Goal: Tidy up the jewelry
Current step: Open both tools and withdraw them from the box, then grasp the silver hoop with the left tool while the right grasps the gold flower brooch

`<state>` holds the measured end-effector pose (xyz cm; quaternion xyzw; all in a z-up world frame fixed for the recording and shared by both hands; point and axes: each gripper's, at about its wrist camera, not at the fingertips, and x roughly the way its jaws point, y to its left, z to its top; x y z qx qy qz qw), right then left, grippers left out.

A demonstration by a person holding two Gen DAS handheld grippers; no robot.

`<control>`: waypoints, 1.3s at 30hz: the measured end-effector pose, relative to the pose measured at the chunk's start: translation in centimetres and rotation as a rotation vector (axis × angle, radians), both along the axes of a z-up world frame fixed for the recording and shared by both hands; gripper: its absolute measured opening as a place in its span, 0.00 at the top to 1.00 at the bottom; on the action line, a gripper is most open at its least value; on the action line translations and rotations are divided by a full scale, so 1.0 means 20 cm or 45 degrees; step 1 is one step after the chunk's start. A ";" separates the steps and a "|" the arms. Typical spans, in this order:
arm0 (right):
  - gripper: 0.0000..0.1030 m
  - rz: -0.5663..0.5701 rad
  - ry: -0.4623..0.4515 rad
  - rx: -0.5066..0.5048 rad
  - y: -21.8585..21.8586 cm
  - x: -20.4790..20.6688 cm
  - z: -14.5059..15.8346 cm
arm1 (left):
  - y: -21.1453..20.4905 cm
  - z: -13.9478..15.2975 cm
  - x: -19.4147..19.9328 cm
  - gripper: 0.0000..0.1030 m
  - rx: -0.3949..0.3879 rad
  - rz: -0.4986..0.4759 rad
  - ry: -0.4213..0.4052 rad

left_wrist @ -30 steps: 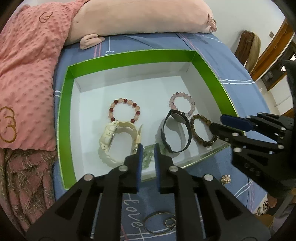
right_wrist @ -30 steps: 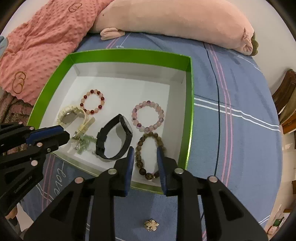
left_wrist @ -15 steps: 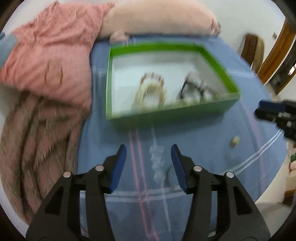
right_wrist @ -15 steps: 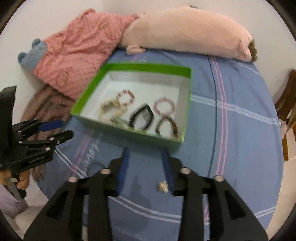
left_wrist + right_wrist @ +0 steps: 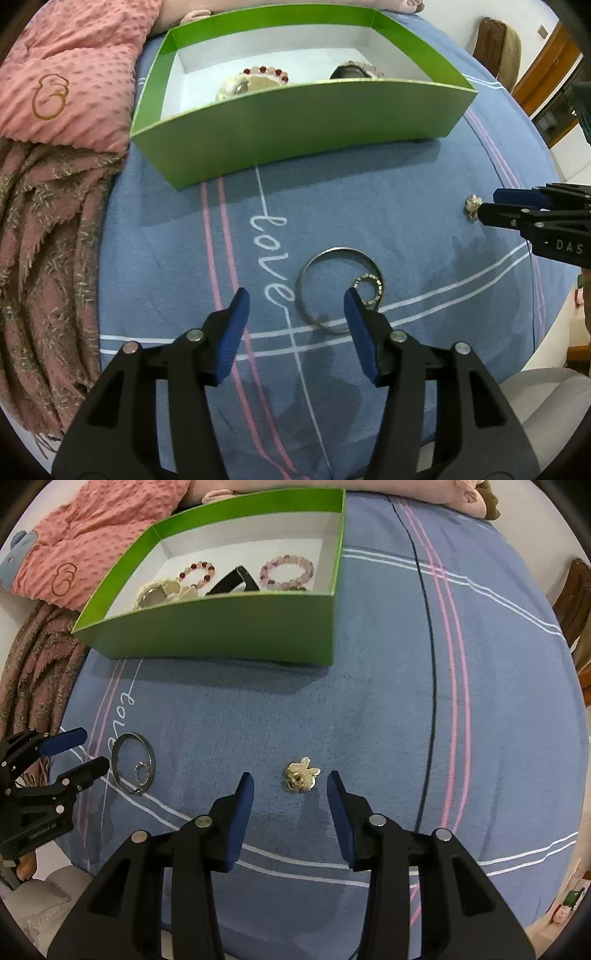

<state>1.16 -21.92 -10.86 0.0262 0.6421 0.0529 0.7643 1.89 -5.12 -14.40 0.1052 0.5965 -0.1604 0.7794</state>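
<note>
A green box (image 5: 303, 122) (image 5: 221, 627) with a white inside stands on the blue bedspread and holds bead bracelets (image 5: 287, 570) and watches (image 5: 231, 585). A silver bangle (image 5: 338, 290) (image 5: 133, 762) lies on the spread with a small sparkly ring (image 5: 369, 290) on its rim. A gold flower brooch (image 5: 301, 775) (image 5: 472, 206) lies to its right. My left gripper (image 5: 295, 314) is open, low over the bangle. My right gripper (image 5: 290, 794) is open, its fingers on either side of the brooch, just short of it.
A pink dotted blanket (image 5: 66, 74) and a brown fringed throw (image 5: 48, 258) lie to the left of the box. A long pink plush pillow (image 5: 369, 487) lies behind it. The bed edge runs close along the near side. A wooden chair (image 5: 496, 40) stands at the far right.
Both grippers have pulled back from over the box and dropped to the spread in front of it. Both have opened wide. The left one now frames the bangle, the right one the brooch.
</note>
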 end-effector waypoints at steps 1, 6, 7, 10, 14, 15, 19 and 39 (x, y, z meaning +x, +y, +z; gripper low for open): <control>0.60 0.000 0.008 0.001 0.00 0.00 -0.02 | 0.00 -0.01 0.00 0.47 0.007 0.003 0.007; 0.60 0.012 0.020 0.011 0.03 0.00 -0.03 | 0.05 -0.07 0.04 0.55 0.061 0.075 0.036; 0.60 0.011 0.020 0.011 0.02 -0.01 -0.02 | 0.06 -0.07 0.04 0.56 0.057 0.092 0.038; 0.60 0.004 0.024 0.006 0.02 -0.01 -0.02 | 0.11 -0.06 0.06 0.61 0.041 0.141 0.032; 0.59 -0.001 0.031 0.005 0.01 -0.01 -0.03 | 0.11 -0.01 0.04 0.61 -0.004 0.112 0.006; 0.59 0.000 0.033 0.005 0.01 -0.01 -0.04 | 0.10 0.00 0.03 0.60 -0.007 0.093 -0.003; 0.60 0.004 0.041 0.004 0.03 -0.01 -0.05 | 0.05 -0.03 0.02 0.60 -0.002 0.054 0.022; 0.59 -0.039 0.048 0.029 -0.01 0.01 -0.09 | -0.02 -0.13 0.04 0.94 -0.034 0.054 0.084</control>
